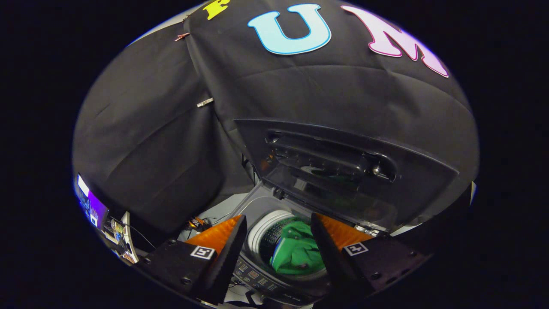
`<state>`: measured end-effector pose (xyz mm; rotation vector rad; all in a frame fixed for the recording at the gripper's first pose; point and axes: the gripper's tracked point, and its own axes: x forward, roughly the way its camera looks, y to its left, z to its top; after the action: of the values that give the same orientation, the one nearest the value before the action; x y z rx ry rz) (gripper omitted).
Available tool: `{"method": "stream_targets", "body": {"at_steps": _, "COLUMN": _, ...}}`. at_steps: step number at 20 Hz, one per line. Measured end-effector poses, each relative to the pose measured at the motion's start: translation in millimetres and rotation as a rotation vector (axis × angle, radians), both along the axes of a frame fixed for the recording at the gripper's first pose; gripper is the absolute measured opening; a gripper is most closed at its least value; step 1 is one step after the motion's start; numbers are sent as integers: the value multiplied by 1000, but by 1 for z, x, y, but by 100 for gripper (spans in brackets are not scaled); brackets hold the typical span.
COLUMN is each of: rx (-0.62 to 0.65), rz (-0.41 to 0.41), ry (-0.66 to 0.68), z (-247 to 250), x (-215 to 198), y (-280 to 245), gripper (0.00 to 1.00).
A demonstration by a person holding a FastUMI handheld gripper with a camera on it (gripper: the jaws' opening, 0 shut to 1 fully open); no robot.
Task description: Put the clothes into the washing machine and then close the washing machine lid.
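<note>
Tongs [279, 231] apart, empty. Crumpled green cloth garment [297, 253] in top-loading washing machine drum [266, 234] (between fingers), long axis 12–6 o'clock. Dark translucent lid [343, 171] raised at 12 o'clock.

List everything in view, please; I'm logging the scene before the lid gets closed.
washing machine: one, dark control panel in front, below the tool's fingers.
drum: one, white rim, perforated metal wall, between and beyond the fingers.
green garment: one, green, inside the drum.
lid: one, dark and see-through, raised upright behind the drum.
clips: two, on the black cloth wall.
small parts and wires: a few, orange and black, beside the machine.
tool: one, fingers open, holding nothing, above the drum.
</note>
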<state>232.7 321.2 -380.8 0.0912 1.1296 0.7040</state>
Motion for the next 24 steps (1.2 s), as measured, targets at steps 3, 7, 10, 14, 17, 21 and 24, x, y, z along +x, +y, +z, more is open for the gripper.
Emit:
{"method": "stream_targets", "body": {"at_steps": 3, "rx": 42, "rz": 33, "ry": -19, "z": 12, "x": -3, "y": 8, "gripper": 99}}
{"method": "stream_targets", "body": {"at_steps": 7, "rx": 100, "rz": 78, "ry": -84, "z": 29, "x": -4, "y": 21, "gripper": 99}}
{"method": "stream_targets", "body": {"at_steps": 10, "rx": 161, "rz": 52, "ry": -130, "z": 47, "x": 6, "y": 27, "gripper": 99}}
{"method": "stream_targets", "body": {"at_steps": 14, "rx": 242, "rz": -23, "ry": -286, "z": 78, "x": 37, "y": 26, "gripper": 99}}
{"method": "stream_targets", "body": {"at_steps": 17, "rx": 265, "rz": -87, "ry": -425, "z": 99, "x": 61, "y": 20, "gripper": 99}}
{"method": "stream_targets", "body": {"at_steps": 21, "rx": 214, "rz": -249, "ry": -600, "z": 115, "x": 100, "y": -8, "gripper": 99}}
{"method": "stream_targets", "body": {"at_steps": 24, "rx": 137, "rz": -373, "ry": -679, "z": 112, "x": 121, "y": -27, "gripper": 98}}
